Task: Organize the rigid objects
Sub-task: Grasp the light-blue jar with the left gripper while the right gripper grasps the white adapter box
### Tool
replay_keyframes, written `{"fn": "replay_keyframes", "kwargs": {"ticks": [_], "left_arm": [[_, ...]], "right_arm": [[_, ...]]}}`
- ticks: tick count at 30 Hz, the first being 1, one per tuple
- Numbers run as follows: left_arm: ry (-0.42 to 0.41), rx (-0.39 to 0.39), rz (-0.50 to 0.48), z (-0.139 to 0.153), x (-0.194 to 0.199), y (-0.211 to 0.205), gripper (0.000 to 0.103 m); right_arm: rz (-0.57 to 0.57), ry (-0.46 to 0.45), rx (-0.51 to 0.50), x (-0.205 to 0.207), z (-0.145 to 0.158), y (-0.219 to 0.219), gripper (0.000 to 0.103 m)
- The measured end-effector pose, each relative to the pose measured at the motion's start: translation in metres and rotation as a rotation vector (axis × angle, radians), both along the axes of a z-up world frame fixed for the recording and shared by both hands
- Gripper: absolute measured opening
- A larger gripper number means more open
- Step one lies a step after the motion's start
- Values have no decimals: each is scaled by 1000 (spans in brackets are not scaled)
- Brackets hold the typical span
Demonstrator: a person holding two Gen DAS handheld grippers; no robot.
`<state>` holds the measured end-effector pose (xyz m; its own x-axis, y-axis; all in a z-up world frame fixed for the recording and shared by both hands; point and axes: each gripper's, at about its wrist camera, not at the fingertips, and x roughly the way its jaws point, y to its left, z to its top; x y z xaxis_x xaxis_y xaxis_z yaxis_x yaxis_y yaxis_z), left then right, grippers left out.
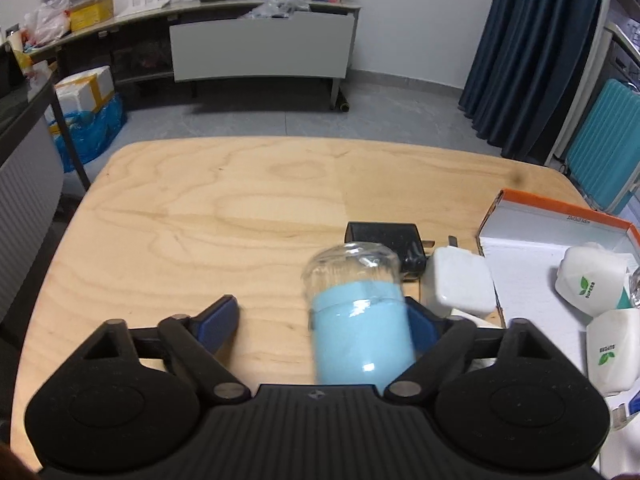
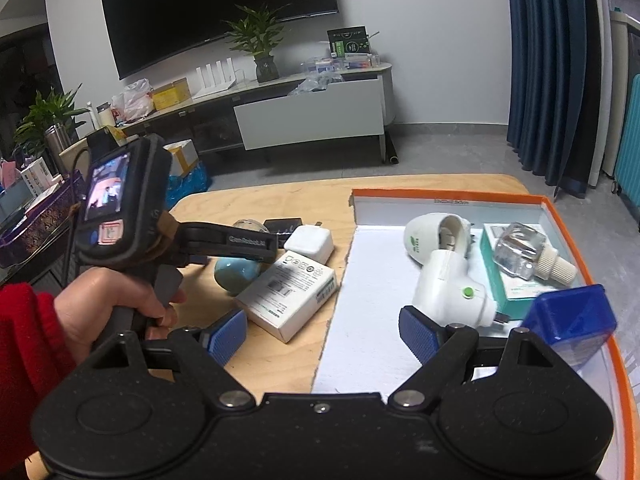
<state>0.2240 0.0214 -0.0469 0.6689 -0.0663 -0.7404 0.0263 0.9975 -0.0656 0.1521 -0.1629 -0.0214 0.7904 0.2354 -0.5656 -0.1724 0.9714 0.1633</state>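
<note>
Tool (image 1: 322, 314) on the left gapes wide, the blue jar (image 1: 360, 320) lying between its fingers against the right one, touching no left finger. Farther right on the tabletop (image 1: 200, 220) sit a white charger (image 1: 458, 282) and an orange-rimmed box (image 1: 560, 216). The right tool (image 2: 322, 330) hangs wide open, holding nothing, over that box's near left edge.

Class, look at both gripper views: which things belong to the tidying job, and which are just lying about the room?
Part of the job:
blue jar
white charger
black adapter
white carton
orange-rimmed box
left gripper, open around the jar

Just lying about:
television
potted plant
curtain
</note>
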Motion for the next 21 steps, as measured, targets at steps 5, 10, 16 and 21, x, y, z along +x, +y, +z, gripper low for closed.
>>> {"fn": "replay_keyframes", "kwargs": {"ticks": [5,10,16,21], "left_arm": [[-23,-20,-38,4,-12,3,47],[-25,-58,-24,8,-29,23,47],[-27,-78,39,16,-58,50,47],[-24,-88,92,19,-72,61,47]], "right_arm": [[10,46,13,16,-6,16,98],[-18,107,55,36,-16,34,98],[-107,172,84,71,-26,54,98],[-166,219,33,99,-41,69,98]]}}
